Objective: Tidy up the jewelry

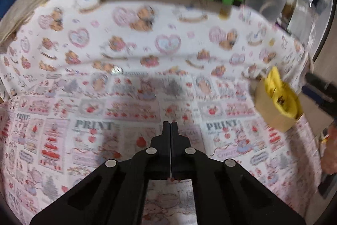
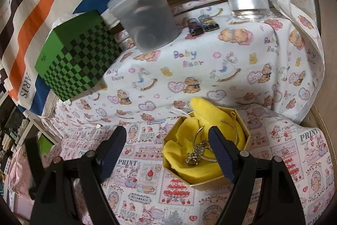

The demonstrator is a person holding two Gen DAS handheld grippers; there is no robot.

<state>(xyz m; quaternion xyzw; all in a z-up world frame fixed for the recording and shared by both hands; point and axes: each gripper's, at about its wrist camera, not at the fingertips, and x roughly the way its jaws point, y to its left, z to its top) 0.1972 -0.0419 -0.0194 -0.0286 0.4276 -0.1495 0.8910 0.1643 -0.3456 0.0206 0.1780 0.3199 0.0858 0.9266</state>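
From the left wrist, the left gripper (image 1: pixel 170 125) has its jaws pressed flat together with nothing visible between them, poised over the printed cloth (image 1: pixel 126 111). The gold hexagonal box (image 1: pixel 273 113) with its yellow lining (image 1: pixel 280 96) sits well off to the right of those fingers, blurred. A tiny pale speck (image 1: pixel 116 70), perhaps an earring, lies on the cloth far to the left of the box and beyond the fingertips; too small to be sure.

From the right wrist, the right gripper (image 2: pixel 168 149) stands wide apart and empty. The box (image 2: pixel 207 182) lies just under its right finger, holding a thin bangle (image 2: pixel 237 131) and a clump of gold chain (image 2: pixel 194 154) on the lining. The same speck (image 2: pixel 97 125) rests left of the box, past the left finger.

I'd judge the gathering is mostly done. Next, the left claw would need to open before picking up that last small piece and carrying it to the box.
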